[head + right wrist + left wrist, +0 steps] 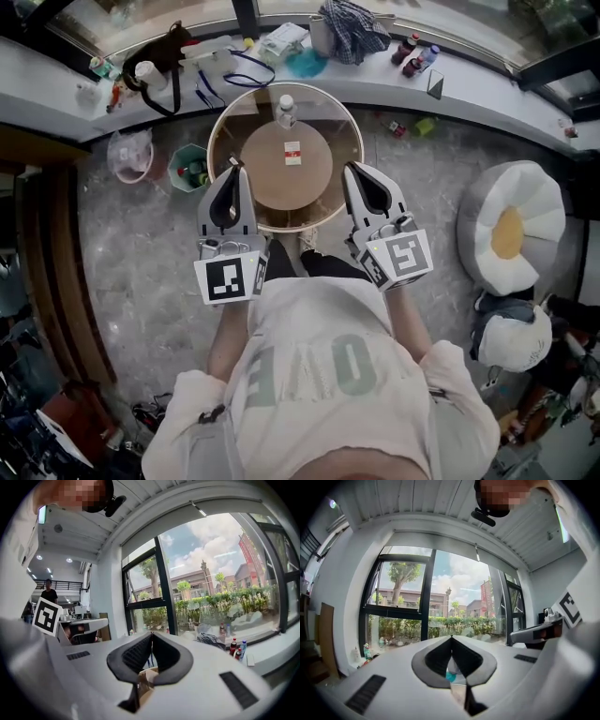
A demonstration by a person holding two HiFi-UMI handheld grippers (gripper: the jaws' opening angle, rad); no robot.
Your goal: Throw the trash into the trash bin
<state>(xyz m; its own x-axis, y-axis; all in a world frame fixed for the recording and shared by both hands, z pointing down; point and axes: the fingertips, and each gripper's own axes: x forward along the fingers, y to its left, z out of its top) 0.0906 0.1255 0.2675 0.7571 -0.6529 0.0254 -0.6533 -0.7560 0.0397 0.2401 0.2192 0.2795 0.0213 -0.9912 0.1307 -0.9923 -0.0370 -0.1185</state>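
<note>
Hovering shut and empty, left gripper (233, 169) and right gripper (353, 171) face the scrap (292, 153) at twelve o'clock; equally near.

shirt (319, 367) reads "one" (upside down, approx).

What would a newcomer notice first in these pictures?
In the head view the left gripper and right gripper, fingers closed and empty, point at a round table. A white bottle stands at its far edge, a small packet lies at its middle, and a green trash bin sits on the floor to its left.
</note>
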